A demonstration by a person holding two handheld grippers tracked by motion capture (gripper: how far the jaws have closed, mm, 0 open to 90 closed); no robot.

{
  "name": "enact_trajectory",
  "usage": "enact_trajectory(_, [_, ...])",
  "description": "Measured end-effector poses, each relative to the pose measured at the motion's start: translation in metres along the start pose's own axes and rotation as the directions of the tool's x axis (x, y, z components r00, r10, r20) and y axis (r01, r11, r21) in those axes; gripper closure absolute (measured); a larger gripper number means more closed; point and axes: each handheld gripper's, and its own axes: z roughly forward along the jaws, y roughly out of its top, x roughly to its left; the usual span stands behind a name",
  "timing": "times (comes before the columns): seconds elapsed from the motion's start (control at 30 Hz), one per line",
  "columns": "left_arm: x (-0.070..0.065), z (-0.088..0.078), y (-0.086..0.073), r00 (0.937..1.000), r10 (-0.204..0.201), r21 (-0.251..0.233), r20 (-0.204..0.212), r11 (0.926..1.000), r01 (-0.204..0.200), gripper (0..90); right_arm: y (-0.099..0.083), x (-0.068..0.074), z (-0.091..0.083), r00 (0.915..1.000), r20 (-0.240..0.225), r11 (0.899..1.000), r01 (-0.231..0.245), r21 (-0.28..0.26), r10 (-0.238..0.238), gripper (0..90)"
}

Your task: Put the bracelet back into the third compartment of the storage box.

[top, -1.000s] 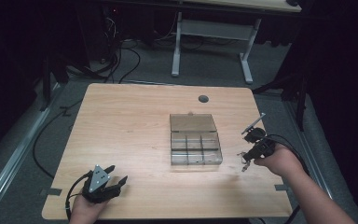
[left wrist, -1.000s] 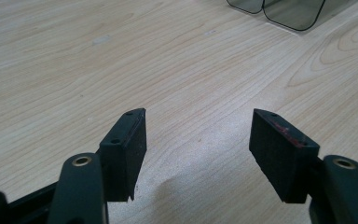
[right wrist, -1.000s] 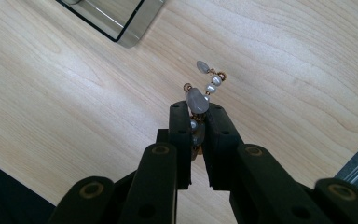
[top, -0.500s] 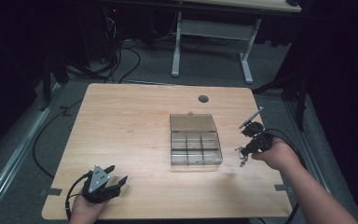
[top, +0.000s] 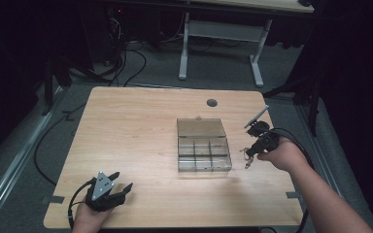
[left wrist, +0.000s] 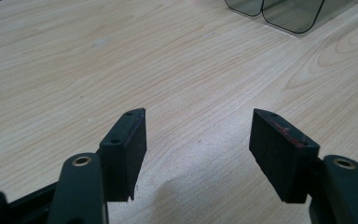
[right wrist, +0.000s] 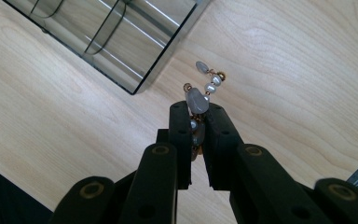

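Right gripper (right wrist: 198, 114) has its fingers (right wrist: 182, 135) clamped on a beaded bracelet (right wrist: 200, 95), pale stones and pearls dangling off the tips above the worktop (top: 136, 126), just off the clear compartment box (top: 203, 144) at its 3 o'clock. Left gripper (left wrist: 198, 154) sits way down at 7 o'clock, fingers spread wide with nothing in them.

Left hand (top: 88, 217) at near left, low, palm around left gripper (top: 120, 180); jaws wide apart, nothing between, pointing far-right. Right forearm (top: 328, 201) enters from near right, angled far-left. Right hand (top: 282, 154) raised, holds right gripper (top: 247, 156) tipped down-left, jaws clamped tight on what it carries.
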Motion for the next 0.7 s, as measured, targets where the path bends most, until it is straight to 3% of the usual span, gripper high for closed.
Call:
enact_trajectory(0.37, [0.000, 0.000, 0.000, 1.0000, -0.004, -0.001, 0.003, 1.0000, 0.004, 37.2, 0.019, -0.001, -0.008, 0.9999, -0.008, 1.000, 0.015, -0.023, -0.015, 83.2])
enact_trajectory(0.7, [0.001, 0.000, 0.000, 0.9999, -0.009, -0.001, 0.005, 1.0000, 0.009, 37.1, 0.046, 0.008, -0.007, 0.9983, -0.020, 0.998, 0.053, -0.029, -0.054, 83.2])
